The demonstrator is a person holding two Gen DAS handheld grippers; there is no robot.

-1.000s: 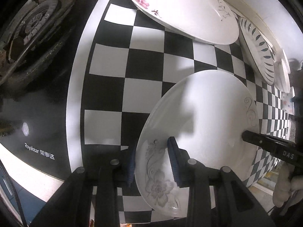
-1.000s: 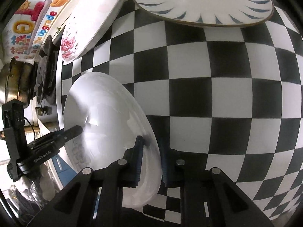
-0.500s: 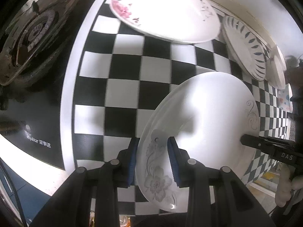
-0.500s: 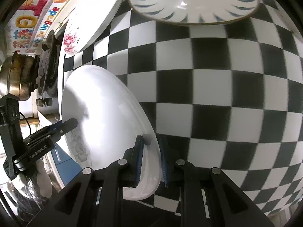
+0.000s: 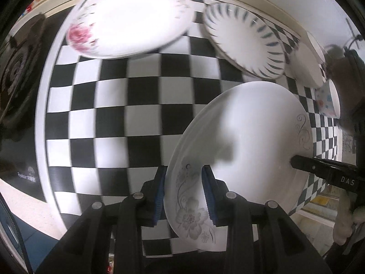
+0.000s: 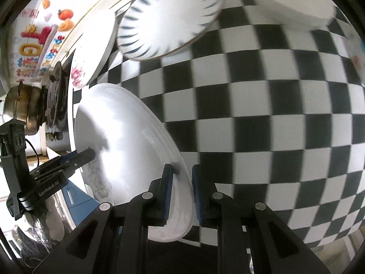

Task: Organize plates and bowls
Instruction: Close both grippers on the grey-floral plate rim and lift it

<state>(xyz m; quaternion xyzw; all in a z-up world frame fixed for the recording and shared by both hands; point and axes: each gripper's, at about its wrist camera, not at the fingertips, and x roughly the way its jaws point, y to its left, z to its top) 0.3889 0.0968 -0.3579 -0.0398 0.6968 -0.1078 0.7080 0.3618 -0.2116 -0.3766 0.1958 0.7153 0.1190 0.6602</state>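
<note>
A large white plate with grey flowers (image 5: 251, 141) is held off the checkered counter by both grippers. My left gripper (image 5: 183, 171) is shut on its flowered rim. My right gripper (image 6: 181, 170) is shut on the opposite rim of the same plate (image 6: 123, 141). Each gripper shows in the other's view: the right one (image 5: 296, 162) and the left one (image 6: 89, 154). On the counter behind lie a white plate with a pink rose (image 5: 130, 20), also in the right wrist view (image 6: 91, 57), and a plate with blue dashes (image 5: 246, 38), also there (image 6: 168, 18).
A black-and-white checkered mat (image 5: 136, 118) covers the counter. A gas stove (image 5: 13, 75) lies at the left, with a metal pot (image 6: 20, 109) on it. Small white dishes (image 5: 305, 66) and a dotted bowl (image 5: 328, 100) stand at the right. A wall runs behind.
Both grippers have lifted the flowered plate higher and tilted forward; the back plates now show more fully, and the view is blurred by motion.
</note>
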